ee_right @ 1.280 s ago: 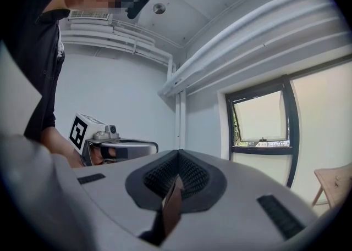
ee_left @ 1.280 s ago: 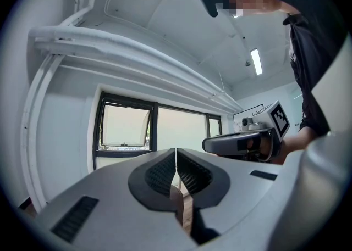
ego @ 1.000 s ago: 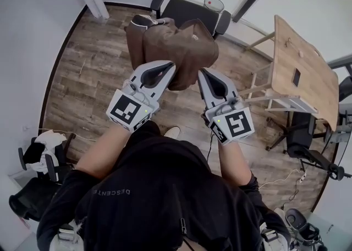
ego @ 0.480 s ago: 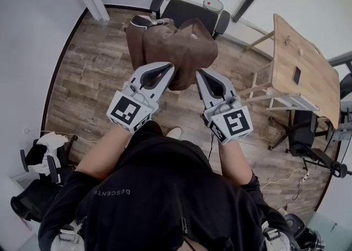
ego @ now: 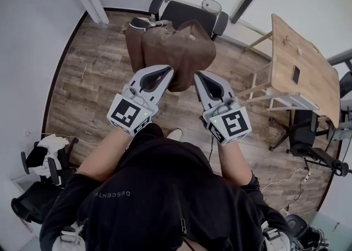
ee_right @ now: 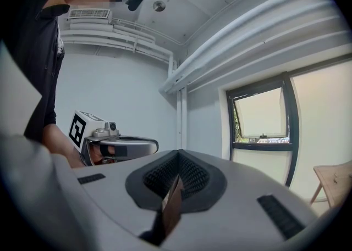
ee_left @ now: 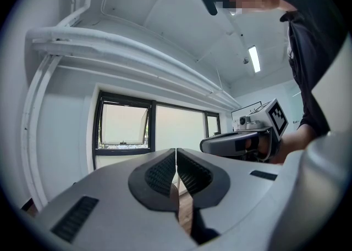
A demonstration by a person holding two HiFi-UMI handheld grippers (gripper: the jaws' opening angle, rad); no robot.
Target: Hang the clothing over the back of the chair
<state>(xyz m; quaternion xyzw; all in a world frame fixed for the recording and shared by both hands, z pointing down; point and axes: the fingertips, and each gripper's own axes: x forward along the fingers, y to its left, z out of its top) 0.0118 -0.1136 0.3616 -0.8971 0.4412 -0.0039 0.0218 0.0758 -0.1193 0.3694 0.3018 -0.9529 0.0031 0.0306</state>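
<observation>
A brown garment hangs bunched in the air between both grippers, in front of a black office chair by the far wall. My left gripper is shut on the garment's near edge; a brown sliver of fabric shows between its pads. My right gripper is also shut on the garment, with a strip of brown cloth pinched between its pads. The two grippers stand side by side and level, a short gap apart. Each shows in the other's view: the right gripper and the left gripper.
A wooden table stands at the right with a black swivel chair beside it. Another chair with white cloth is at the lower left. Cables lie on the wooden floor. Windows line the far wall.
</observation>
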